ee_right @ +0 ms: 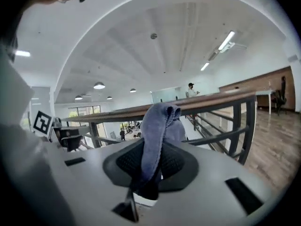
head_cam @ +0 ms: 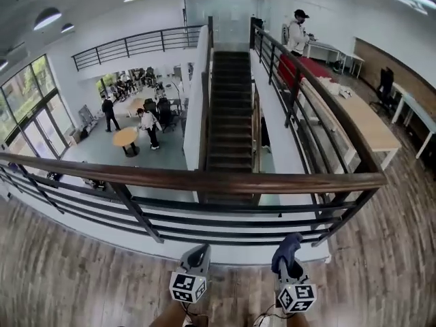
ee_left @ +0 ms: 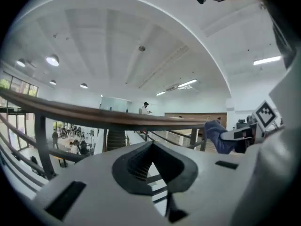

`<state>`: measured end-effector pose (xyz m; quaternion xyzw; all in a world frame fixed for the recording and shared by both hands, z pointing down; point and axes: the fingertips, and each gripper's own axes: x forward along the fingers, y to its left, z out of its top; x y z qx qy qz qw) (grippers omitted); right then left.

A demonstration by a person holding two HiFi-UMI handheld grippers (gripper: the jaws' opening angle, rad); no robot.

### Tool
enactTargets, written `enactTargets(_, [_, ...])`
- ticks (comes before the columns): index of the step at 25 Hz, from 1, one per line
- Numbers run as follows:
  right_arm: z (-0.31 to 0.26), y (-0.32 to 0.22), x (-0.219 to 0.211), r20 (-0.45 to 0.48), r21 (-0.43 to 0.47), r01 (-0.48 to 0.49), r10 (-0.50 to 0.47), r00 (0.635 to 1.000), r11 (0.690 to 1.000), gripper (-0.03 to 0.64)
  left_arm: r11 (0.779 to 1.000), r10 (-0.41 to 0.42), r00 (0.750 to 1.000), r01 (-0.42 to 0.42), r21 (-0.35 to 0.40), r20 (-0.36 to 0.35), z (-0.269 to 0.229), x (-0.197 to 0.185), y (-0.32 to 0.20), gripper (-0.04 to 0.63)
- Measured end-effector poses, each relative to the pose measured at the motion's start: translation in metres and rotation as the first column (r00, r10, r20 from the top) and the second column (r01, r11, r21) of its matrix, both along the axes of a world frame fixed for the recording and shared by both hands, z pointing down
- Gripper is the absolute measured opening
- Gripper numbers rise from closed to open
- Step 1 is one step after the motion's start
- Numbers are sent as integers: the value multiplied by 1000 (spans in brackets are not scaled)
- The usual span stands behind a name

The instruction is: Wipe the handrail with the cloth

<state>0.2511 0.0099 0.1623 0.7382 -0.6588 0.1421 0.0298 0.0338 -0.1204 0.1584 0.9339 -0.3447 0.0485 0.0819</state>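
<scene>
**A:** Where was the blue cloth (ee_right: pixel 157 131)?

**B:** It was in the right gripper (ee_right: pixel 154 161). The jaws were pinching its lower part, and the rest stood up above them in a folded bunch.

**A:** Was it on the wooden handrail (head_cam: pixel 204 180)?

**B:** No. In the head view the cloth sat on the near side of the railing, low against the dark metal bars (head_cam: pixel 225 218) and apart from the top rail. In the right gripper view the rail ran across behind the cloth's tip.

**A:** And the left gripper (ee_left: pixel 151 147)?

**B:** Its jaws were pressed together with nothing between them. It was held beside the right one, both low at the bottom of the head view, over the wood-plank floor (head_cam: pixel 68 278).

**A:** What lay beyond the railing?

**B:** A dark staircase (head_cam: pixel 230 107) ran down to a lower hall. A person in a dark cap (head_cam: pixel 298 33) stood on the upper level at the far right, well apart from both grippers.
</scene>
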Motion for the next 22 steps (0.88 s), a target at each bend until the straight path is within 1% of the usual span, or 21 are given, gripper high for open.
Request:
enactTargets(2, [-33,11,-18,-66,14,28,-27,997,1000,80,1000,-13,1000,13,29,13,-32,-17,16,3])
enactTargets(4, [-56,19,-39,-101,22,40,-38,994,999,80,999,-13,1000,12,47,13,-58,-34,31,3])
enactTargets(7, [-83,35,-69,-115,45,39,-34,993,998,80,998,-25,999,27,49,-44,-89,-53,46,3])
enactTargets(9, [-91,43,-82,-152,56,61,-52,987,997,80,997,-51,997,54,60,-51,-96,-59,52,3])
enactTargets(12, [-98,34,-95,-191,75,114,-98,977,991,80,995,-70,997,72,74,-29,-99,-63,59,3])
enactTargets(16, [-110,17,-104,-235,104,156,-128,964,982,80,993,-96,993,101,67,-72,-108,-67,61,3])
enactTargets(18, [-113,15,-106,-254,110,161,-129,959,981,80,993,-95,992,100,68,-80,-112,-66,63,3])
enactTargets(22, [-115,15,-106,-253,117,140,-107,962,983,80,993,-81,994,87,74,-78,-116,-64,65,3])
